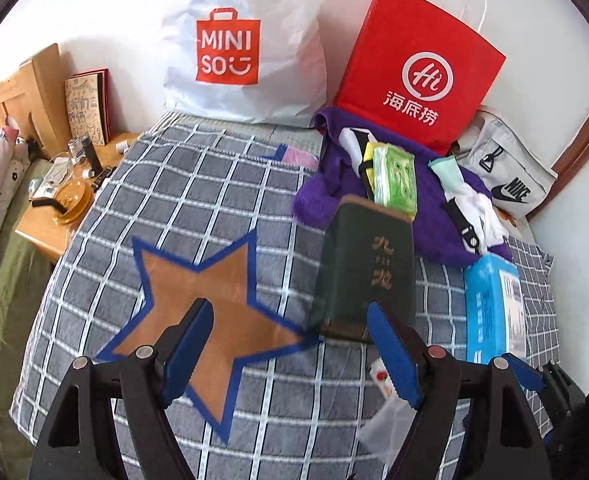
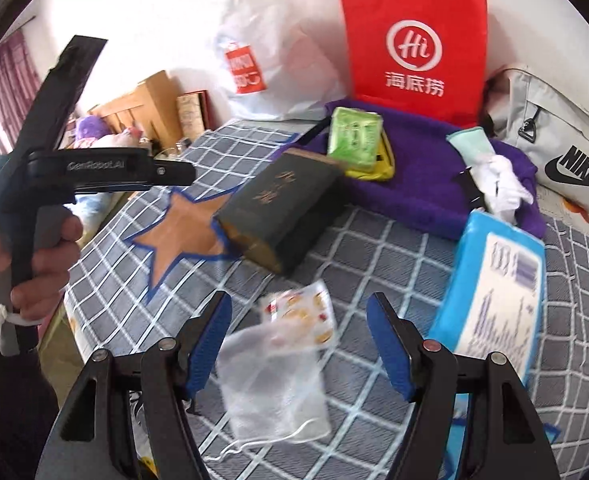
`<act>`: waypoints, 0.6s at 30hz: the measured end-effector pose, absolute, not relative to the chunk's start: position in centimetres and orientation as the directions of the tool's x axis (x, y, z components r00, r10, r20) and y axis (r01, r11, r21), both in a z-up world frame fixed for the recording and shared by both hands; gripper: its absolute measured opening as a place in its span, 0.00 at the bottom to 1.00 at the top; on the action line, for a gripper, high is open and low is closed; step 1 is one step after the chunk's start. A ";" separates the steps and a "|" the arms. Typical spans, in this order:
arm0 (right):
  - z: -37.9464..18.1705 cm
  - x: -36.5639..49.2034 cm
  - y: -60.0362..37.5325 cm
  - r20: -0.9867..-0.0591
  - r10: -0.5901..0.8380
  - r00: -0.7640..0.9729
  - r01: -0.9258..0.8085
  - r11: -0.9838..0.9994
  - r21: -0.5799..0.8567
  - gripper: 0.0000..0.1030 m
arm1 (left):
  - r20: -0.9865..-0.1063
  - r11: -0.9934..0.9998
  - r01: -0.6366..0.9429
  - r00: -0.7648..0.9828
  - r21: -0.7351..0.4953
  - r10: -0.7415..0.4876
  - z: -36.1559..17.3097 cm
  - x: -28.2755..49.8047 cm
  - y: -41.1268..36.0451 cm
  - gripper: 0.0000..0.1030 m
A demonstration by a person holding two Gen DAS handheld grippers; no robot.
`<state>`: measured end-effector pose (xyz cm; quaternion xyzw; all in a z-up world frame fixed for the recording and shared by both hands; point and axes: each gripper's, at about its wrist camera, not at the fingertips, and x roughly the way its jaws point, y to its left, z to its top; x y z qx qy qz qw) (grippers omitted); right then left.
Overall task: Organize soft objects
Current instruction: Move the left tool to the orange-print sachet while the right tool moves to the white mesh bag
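Right gripper (image 2: 299, 342), jaws spread wide and holding nothing, hangs directly over the small translucent white mesh pouch (image 2: 272, 384) with a printed card at its far end. Pouch lies on the grey checked bedcover (image 2: 374, 248), long axis running fore-aft between the fingers, near side of the dark green book (image 2: 280, 204). Left gripper (image 1: 290, 344), also wide and empty, is farther, over the brown star patch (image 1: 210, 288).

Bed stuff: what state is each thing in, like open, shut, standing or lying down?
Left hand-held gripper: open, holding nothing.
Right hand-held gripper: open, over the clear mesh pouch.
Dark green hardcover book: shut, lying flat.
Red paper shopping bag: standing upright.
Blue plastic tissue pack: lying flat.
Purple knit garment: spread out.
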<state>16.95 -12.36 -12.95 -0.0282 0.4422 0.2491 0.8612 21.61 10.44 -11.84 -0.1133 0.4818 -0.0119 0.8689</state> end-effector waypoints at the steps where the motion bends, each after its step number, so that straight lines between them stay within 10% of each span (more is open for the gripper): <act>1: -13.4 16.4 -12.2 -0.778 0.407 0.479 -0.452 0.874 0.178 0.78 | -0.834 0.973 -0.093 0.537 -0.212 -0.130 -12.0 21.2 10.6 0.76; 18: -20.8 14.4 -10.3 -0.846 0.374 0.380 -0.482 0.860 0.164 0.84 | -0.867 0.965 -0.098 0.468 -0.244 -0.172 -16.3 17.0 10.9 0.76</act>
